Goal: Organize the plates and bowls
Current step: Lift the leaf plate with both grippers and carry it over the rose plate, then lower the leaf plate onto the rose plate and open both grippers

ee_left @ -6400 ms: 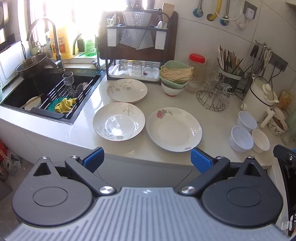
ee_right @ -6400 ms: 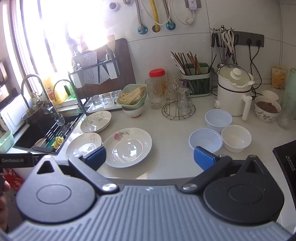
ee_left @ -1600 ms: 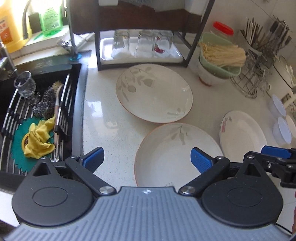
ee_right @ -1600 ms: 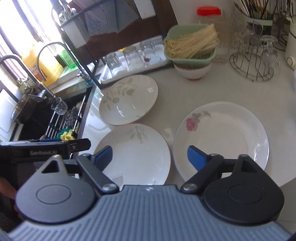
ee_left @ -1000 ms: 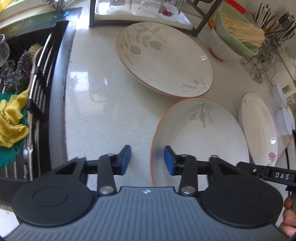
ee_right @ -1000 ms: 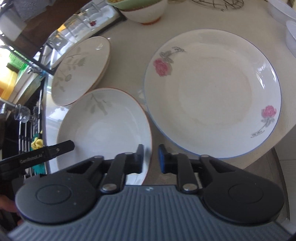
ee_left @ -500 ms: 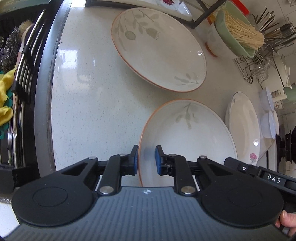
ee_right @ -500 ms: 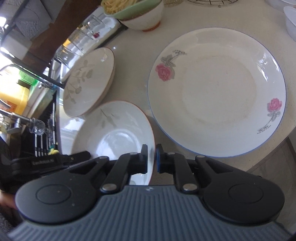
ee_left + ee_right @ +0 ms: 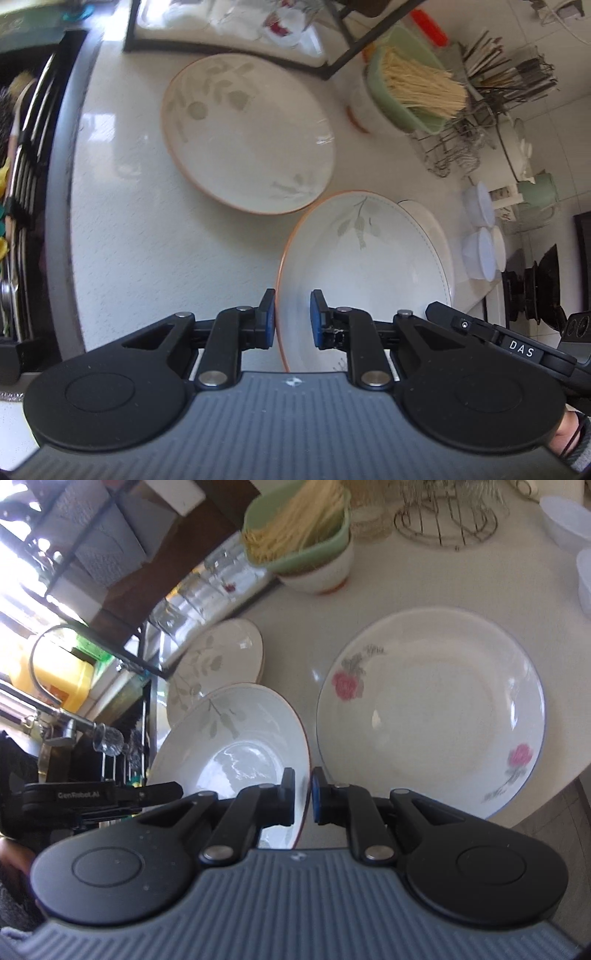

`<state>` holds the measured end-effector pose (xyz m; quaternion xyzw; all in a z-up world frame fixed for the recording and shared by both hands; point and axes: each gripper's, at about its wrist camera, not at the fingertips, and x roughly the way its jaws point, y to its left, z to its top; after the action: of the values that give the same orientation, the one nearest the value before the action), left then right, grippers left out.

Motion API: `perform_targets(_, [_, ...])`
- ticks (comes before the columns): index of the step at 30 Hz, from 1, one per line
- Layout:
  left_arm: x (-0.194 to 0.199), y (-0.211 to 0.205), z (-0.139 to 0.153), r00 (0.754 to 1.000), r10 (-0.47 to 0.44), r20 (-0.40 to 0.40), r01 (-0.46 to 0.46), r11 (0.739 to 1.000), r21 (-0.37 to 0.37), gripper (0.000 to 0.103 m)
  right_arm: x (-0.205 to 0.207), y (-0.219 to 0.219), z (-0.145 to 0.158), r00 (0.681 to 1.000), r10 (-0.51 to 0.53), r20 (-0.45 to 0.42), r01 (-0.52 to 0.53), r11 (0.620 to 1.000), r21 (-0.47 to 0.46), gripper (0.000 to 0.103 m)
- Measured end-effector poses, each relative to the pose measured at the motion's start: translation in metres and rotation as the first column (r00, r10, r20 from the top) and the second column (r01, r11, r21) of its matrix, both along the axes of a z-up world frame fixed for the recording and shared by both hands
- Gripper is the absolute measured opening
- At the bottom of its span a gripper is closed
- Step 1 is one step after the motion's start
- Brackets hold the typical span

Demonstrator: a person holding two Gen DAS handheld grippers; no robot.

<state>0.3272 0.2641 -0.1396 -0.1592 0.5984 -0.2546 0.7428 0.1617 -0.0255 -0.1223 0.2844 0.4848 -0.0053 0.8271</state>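
White stone bench (image 9: 140,236) fills the left wrist view, and on it a leaf plate (image 9: 251,133) is seen lying flat near the dish rack (image 9: 229,22). A second leaf-patterned plate (image 9: 365,273) is gripped at its near left rim by the left gripper (image 9: 292,317), whose jaws are clenched on the orange edge; the plate is tilted up, its far side overlapping the rose plate (image 9: 428,225) in this view. The right gripper (image 9: 491,336) is glimpsed at the lower right, beside the same plate. Small white bowls (image 9: 480,236) are shown well apart, toward the stove (these are barely caught by the other camera).

From the right wrist view, the held plate (image 9: 236,746) is seen pinched at its right rim by the right gripper (image 9: 303,797), jaws clenched thin on the edge. A two-sided hold is judged to steady the wide, slippery dish as it is raised, probably for stacking on a matching plate. The rose plate (image 9: 432,709) is shown whole here, flat on the bench, with the noodle bowl (image 9: 303,528) behind it.
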Motion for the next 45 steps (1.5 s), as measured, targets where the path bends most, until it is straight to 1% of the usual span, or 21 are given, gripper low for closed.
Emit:
perform_targets(3, [0.003,-0.017,0.012,0.999,-0.024,0.033,0.025,1.0,-0.005,0.021,-0.001,-0.014,0.007,0.999,-0.001,0.039,0.002,1.0,-0.018,0.012])
perform_targets(5, [0.002,-0.031,0.017,0.998,-0.038,0.056,0.037,0.999,0.008,0.021,-0.002,-0.027,0.006,0.999,-0.006,0.054,0.007,1.0,-0.01,0.012])
perform_targets(7, [0.003,-0.044,0.019,0.997,-0.044,0.059,0.043,0.999,0.011,0.021,-0.002,-0.041,0.003,0.998,-0.014,0.064,0.014,1.0,0.0,0.012])
perform_targets(11, [0.002,-0.072,0.018,0.997,-0.041,0.072,0.038,0.999,0.039,0.021,0.001,-0.069,-0.007,0.999,-0.001,0.052,0.0,1.0,0.018,0.012])
perform_targets(14, [-0.001,-0.096,0.014,0.996,-0.036,0.08,0.03,0.997,0.071,0.021,0.003,-0.085,-0.012,0.998,0.027,0.054,-0.028,1.0,0.012,0.012])
perform_targets(22, [-0.009,-0.142,0.009,0.995,-0.028,0.098,0.017,0.993,0.115,0.021,0.007,-0.125,-0.034,0.998,0.056,0.024,-0.056,0.998,0.014,0.012])
perform_targets(27, [-0.014,-0.156,0.002,0.996,0.008,0.089,-0.022,0.987,0.158,0.021,0.011,-0.133,-0.046,0.995,0.098,-0.003,-0.098,0.995,0.002,0.015])
perform_targets(29, [-0.015,-0.162,-0.002,0.996,0.007,0.093,-0.024,0.983,0.183,0.021,0.013,-0.134,-0.051,0.994,0.112,-0.016,-0.112,0.994,-0.009,0.016])
perform_targets(34, [-0.015,-0.17,-0.008,0.996,0.017,0.084,-0.035,0.976,0.216,0.021,0.018,-0.136,-0.057,0.989,0.15,-0.014,-0.151,0.988,-0.041,0.017])
perform_targets(38, [-0.015,-0.181,-0.012,0.997,-0.006,0.082,-0.015,0.968,0.251,0.021,0.018,-0.135,-0.062,0.986,0.162,-0.039,-0.165,0.984,-0.068,0.02])
perform_targets(40, [-0.014,-0.189,-0.011,0.994,-0.032,0.107,0.0,0.958,0.285,0.021,0.017,-0.133,-0.062,0.984,0.172,-0.043,-0.175,0.981,-0.087,0.02])
perform_targets(45, [-0.008,-0.198,-0.013,0.992,-0.042,0.12,0.001,0.946,0.323,0.021,0.017,-0.129,-0.058,0.984,0.174,-0.041,-0.178,0.975,-0.136,0.022])
